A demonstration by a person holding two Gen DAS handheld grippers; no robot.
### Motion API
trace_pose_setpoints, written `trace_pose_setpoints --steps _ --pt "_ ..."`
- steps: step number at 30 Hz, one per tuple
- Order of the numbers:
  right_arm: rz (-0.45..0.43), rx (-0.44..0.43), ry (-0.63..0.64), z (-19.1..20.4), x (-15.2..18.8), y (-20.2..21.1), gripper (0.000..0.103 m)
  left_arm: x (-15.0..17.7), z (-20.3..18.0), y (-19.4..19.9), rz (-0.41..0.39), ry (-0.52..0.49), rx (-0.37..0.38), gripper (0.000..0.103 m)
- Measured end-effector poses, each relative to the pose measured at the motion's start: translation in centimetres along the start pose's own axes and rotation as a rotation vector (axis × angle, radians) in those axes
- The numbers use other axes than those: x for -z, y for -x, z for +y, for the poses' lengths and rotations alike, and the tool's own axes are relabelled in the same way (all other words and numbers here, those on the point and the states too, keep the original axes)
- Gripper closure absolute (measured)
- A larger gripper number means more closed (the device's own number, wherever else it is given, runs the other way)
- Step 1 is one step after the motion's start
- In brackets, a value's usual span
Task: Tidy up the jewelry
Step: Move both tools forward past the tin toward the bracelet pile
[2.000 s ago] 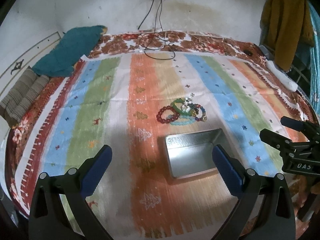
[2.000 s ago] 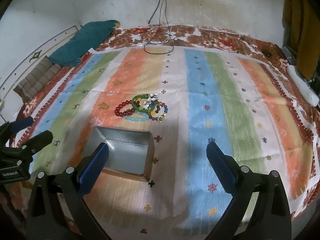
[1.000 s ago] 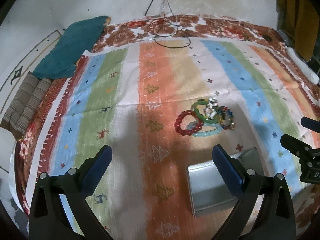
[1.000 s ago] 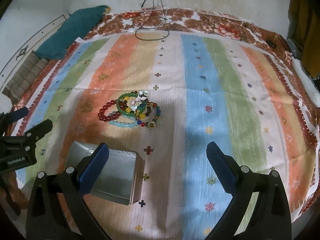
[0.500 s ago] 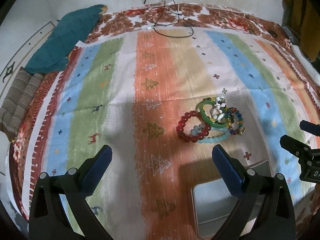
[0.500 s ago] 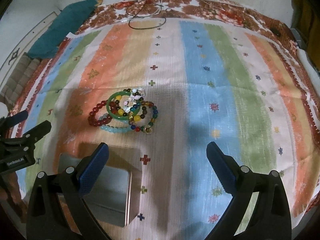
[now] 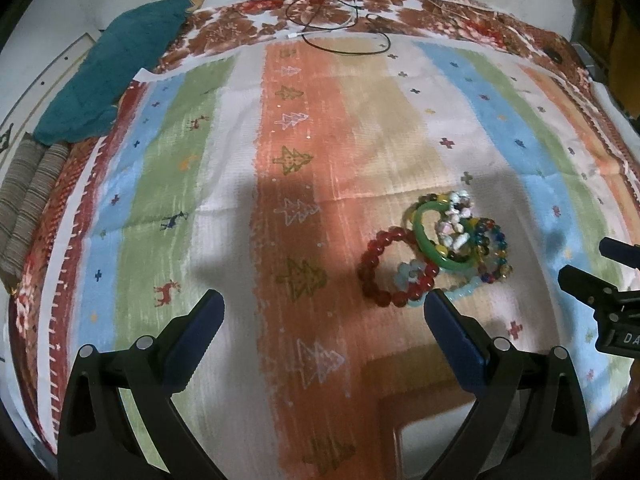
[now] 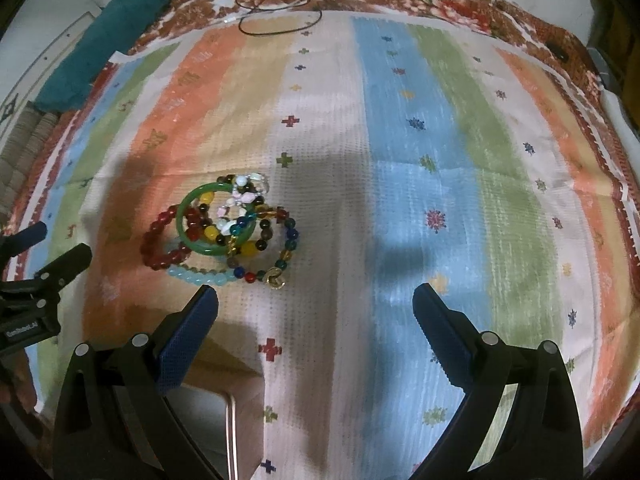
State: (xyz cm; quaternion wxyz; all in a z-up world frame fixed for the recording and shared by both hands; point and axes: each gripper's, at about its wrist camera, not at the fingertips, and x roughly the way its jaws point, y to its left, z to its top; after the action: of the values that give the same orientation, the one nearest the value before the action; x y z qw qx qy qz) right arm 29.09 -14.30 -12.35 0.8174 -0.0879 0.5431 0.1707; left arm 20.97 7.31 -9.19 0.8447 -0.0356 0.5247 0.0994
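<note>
A pile of bracelets [image 7: 436,252] lies on the striped cloth: a red bead bracelet [image 7: 380,268], a green bangle [image 7: 430,240], a light blue bead one and multicoloured bead ones. The pile also shows in the right wrist view [image 8: 224,232]. A metal tin [image 7: 432,440] sits near the bottom edge, mostly hidden; its corner shows in the right wrist view [image 8: 216,420]. My left gripper [image 7: 320,308] is open and empty, above the cloth, left of the pile. My right gripper [image 8: 316,300] is open and empty, right of the pile.
The striped cloth [image 7: 280,160] covers a bed. A teal pillow [image 7: 116,68] and a striped cushion [image 7: 28,200] lie at the far left. A black cable [image 7: 344,36] trails at the far edge by the wall.
Both grippers have moved forward and lower toward the bracelets. The pile looks bigger and nearer, and the tin has slid to the bottom of both views.
</note>
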Motion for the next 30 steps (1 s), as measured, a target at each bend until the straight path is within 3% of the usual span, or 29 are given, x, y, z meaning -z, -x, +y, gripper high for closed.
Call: trace_pose_setpoints --steps 18,24,30 --pt "0.078 0.048 0.003 0.1 -2.3 -5.3 0.004 -1.5 -0.1 -5.2 0.079 -0.021 0.018 0.006" --pt "0.095 0.05 -0.003 0.1 -2.9 -6.5 0.004 -1.8 -0.2 -6.7 0.103 -0.027 0.017 0.01" --pt "0.106 0.057 0.01 0.7 -3.5 -7.5 0.005 -1.7 -0.5 -8.5 0.144 -0.047 0.014 0.022"
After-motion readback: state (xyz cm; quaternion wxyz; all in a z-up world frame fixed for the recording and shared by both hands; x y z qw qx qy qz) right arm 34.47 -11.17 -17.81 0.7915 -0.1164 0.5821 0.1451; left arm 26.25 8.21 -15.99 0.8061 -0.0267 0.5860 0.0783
